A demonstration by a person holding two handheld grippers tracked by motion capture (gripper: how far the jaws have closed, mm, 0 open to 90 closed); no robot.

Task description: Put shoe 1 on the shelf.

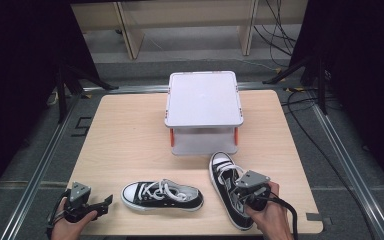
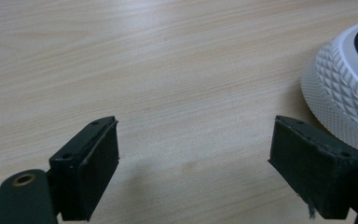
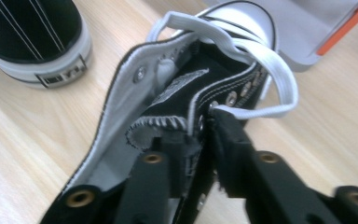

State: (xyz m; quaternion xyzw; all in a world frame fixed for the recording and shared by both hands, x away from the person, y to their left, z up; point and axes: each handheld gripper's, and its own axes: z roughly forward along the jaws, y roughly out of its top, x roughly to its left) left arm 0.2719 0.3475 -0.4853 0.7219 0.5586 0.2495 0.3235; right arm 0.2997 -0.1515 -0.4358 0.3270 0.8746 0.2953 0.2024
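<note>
- The right gripper (image 1: 243,192) pinches the eyelet side wall of a black canvas sneaker with white laces (image 3: 205,93), near the light wooden table (image 1: 130,135)'s front right corner.
- The left gripper (image 2: 193,163) hovers spread at the front left corner, beside a matching second black sneaker (image 1: 162,195).
- The heel label of the second black sneaker is blurred and unreadable.
- A grey lidded plastic box with orange clips (image 1: 203,100) stands at the back edge.

From the high view, my right claw (image 1: 241,196) and the hand on it cover the heel half of the right shoe (image 1: 223,170). In the left gripper view the other shoe (image 2: 349,88) is cut off by the right edge; I see just its white toe. In the right gripper view the box (image 3: 307,28) runs off the top, and the right shoe's heel sits behind the claw.
</note>
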